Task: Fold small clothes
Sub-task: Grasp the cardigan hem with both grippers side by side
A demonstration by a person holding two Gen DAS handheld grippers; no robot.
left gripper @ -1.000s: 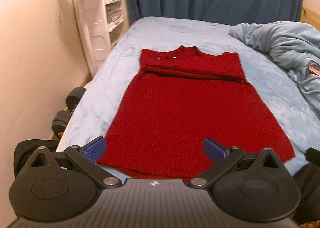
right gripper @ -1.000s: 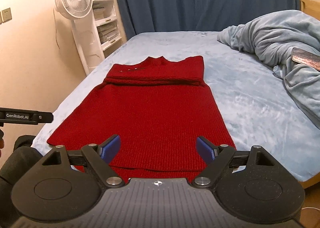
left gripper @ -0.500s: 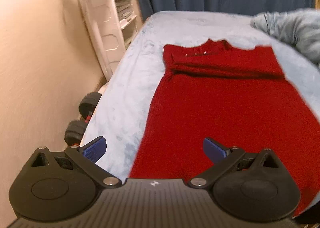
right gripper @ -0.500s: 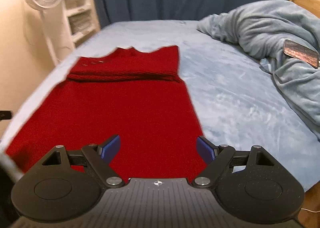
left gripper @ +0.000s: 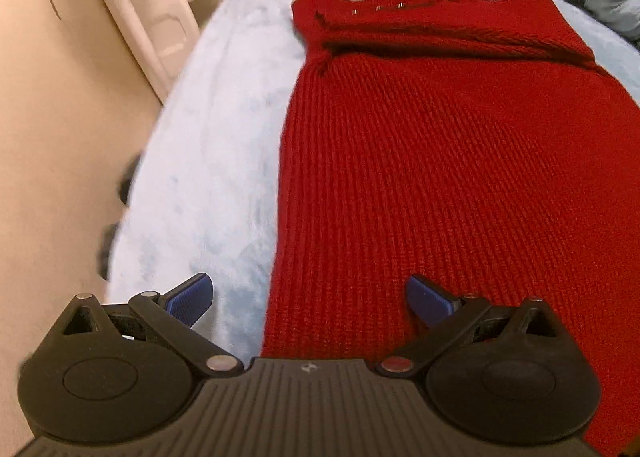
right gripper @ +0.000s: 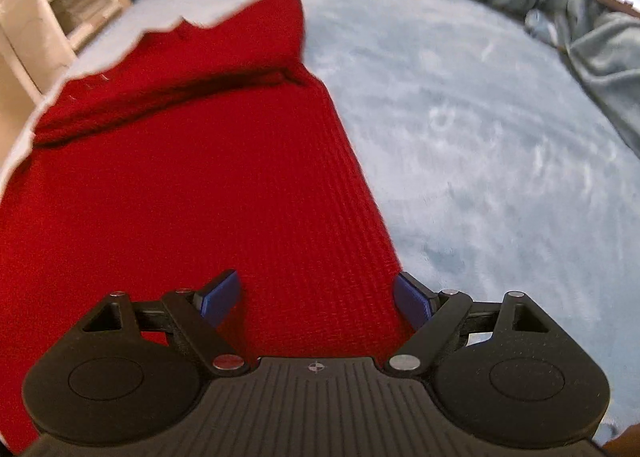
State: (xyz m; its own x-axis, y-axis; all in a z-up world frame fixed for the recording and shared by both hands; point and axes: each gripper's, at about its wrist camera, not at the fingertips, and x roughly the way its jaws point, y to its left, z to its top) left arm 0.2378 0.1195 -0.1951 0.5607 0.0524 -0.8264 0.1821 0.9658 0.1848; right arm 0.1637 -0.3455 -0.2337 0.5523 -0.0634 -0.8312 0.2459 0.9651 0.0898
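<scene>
Knitwear first: our red sweater (left gripper: 440,177) lies flat on the bed (left gripper: 224,145), long axis running straight away from us, hem nearest. We hold the left tongs (left gripper: 310,297) wide open and empty astride its left edge, the right tongs (right gripper: 316,297) likewise over its right edge (both equally near), so each side suits its own hand.

No readable txt, labels, brands or nos. in either wrist view, just blur
</scene>
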